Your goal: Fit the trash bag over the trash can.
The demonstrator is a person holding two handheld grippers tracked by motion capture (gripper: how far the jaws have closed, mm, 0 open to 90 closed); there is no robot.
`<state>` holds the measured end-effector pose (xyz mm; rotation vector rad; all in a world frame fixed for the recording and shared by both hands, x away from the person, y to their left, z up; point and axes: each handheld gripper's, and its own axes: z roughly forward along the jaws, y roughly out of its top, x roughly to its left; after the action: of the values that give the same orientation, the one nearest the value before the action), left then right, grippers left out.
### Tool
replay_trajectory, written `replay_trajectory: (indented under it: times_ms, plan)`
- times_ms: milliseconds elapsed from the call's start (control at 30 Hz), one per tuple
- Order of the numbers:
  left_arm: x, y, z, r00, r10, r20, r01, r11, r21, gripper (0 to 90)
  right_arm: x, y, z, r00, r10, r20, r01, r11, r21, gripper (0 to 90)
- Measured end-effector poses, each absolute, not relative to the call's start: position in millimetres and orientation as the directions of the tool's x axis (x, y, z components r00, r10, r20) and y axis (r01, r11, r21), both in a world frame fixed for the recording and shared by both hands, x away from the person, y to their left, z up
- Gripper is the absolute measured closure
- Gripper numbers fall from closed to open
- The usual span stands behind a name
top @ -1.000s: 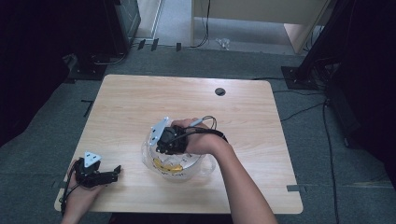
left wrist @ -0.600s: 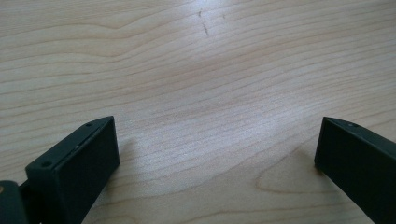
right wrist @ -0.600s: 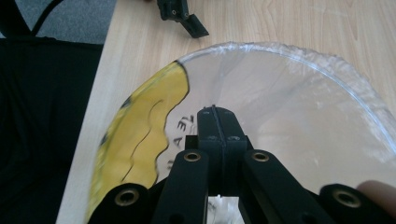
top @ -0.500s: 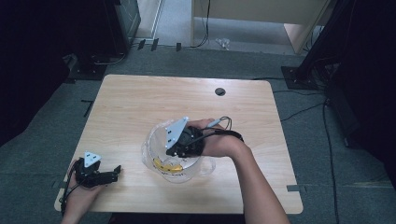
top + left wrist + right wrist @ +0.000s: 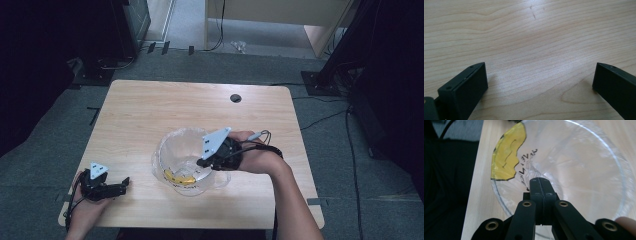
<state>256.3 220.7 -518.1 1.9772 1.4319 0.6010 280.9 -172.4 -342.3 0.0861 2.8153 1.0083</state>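
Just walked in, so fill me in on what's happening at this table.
A person works two handheld grippers at a wooden table. The right gripper, jaws shut with nothing between them, hangs over a clear plastic bowl with a yellow label. The left gripper rests open on the table near its front-left corner.

My two grippers are black, the left gripper [image 5: 102,186] and the right gripper [image 5: 218,154]; each has a grey triangular plate, black cable and brass-coloured screws.

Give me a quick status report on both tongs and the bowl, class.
Left tongs open, resting on the table. Right tongs shut, empty, above the clear bowl. Yellow patch on the bowl. Nothing in the way.
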Motion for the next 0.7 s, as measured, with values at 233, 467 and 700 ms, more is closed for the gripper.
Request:
replay_trajectory:
  times_ms: [233,467,700]
  plan:
    - [256.3,220.7,-518.1,0.309,0.951,0.006,0.67,-0.223,0.708,0.0,280.8,-199.6,-341.9,-0.973,0.194,-0.122,0.064,0.742,0.667,90.0]
    - [256.3,220.6,-518.1,0.309,0.951,0.005,0.67,-0.222,0.708,0.0,281.2,-228.5,-347.7,-0.954,0.278,-0.113,0.129,0.72,0.681,90.0]
    - [256.3,220.7,-518.1,0.309,0.951,0.006,0.67,-0.222,0.708,0.0,286.7,-254.2,-363.1,-0.92,0.388,-0.057,0.226,0.644,0.731,89.5]
